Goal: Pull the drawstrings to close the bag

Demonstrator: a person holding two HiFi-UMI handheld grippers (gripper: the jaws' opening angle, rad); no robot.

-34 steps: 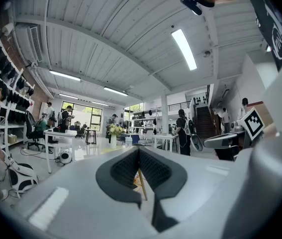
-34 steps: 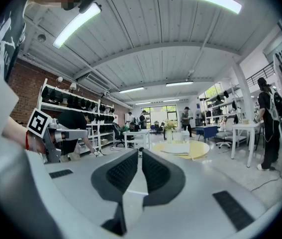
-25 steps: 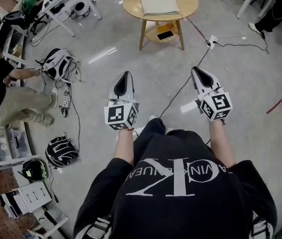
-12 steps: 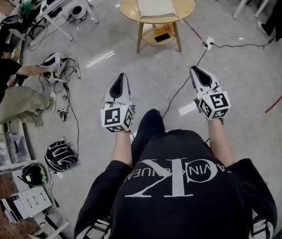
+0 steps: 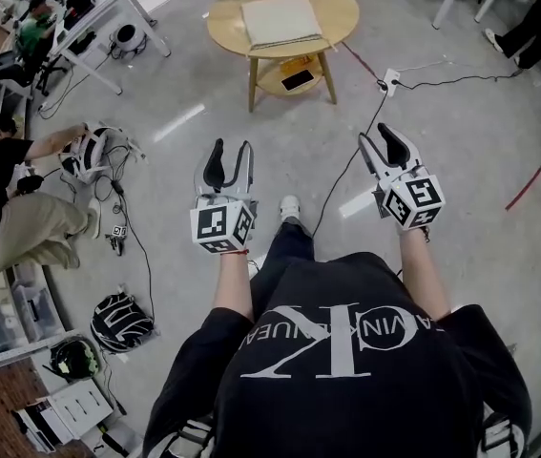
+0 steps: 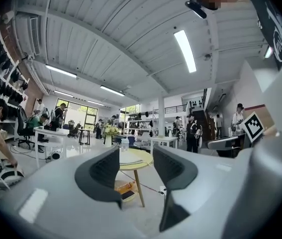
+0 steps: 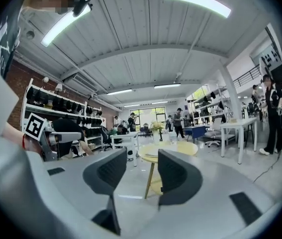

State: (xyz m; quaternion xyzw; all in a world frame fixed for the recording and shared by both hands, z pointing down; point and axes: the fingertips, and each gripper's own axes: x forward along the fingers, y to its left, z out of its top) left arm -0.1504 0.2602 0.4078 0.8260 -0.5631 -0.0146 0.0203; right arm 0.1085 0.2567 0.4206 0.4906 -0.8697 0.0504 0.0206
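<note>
left tool [image 5: 230, 153]: jaws just opened, empty | right tool [image 5: 379, 143]: likewise (also empty)

The left gripper [image 5: 230, 156] and right gripper [image 5: 376, 139] point level above the grey concrete floor [image 5: 461, 132], well apart from the round wooden counter [image 5: 346, 12], on which a flat beige cloth bag [image 5: 281, 19] lies. Both grippers' jaws have just been opening and stand apart, with nothing between them.

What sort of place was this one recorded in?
Most likely an open lab or workshop, not a home: a bare concrete floor, wall shelves stacked with dark headgear, and cables running across the floor to a power strip.
</note>
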